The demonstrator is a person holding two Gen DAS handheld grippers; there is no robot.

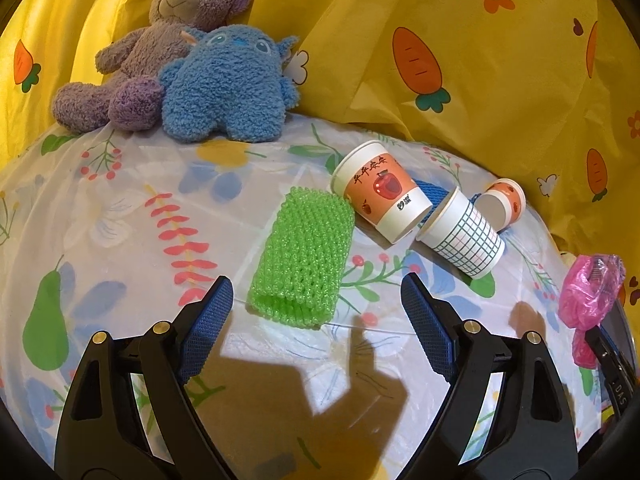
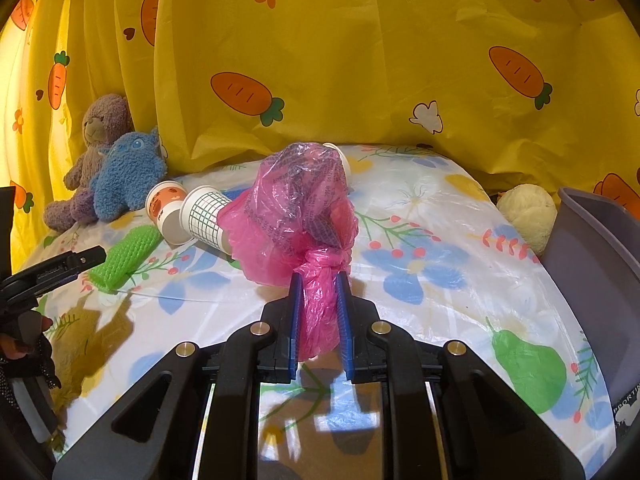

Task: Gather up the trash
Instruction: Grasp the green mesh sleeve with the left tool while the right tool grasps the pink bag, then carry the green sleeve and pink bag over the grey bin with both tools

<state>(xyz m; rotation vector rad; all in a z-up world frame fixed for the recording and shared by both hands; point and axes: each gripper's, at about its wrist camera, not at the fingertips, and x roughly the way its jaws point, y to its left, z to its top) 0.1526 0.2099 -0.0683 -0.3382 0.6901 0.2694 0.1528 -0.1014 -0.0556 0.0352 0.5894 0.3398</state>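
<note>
Two grippers worked: right gripper (image 2: 318, 280) clamped the pink bag (image 2: 296, 208); left gripper (image 1: 316, 300) gaped above the green foam net (image 1: 304, 256) mid-table (image 1: 120, 208).

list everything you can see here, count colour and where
pink plastic bag: 1, pink, knotted, neck held between the right jaws
green foam net: 1, green, lying ahead of the left jaws
paper cups: 3 clear, orange-and-white and grid-printed, tipped over mid-table
plush bear: 1, mauve, back corner
blue plush: 1, blue, beside the bear
cream plush: 1, by the bin
bin: 1, grey-purple, right edge
tablecloth: 1, white floral
curtain: yellow, carrots, behind
left gripper: open
right gripper: shut on bag
</note>
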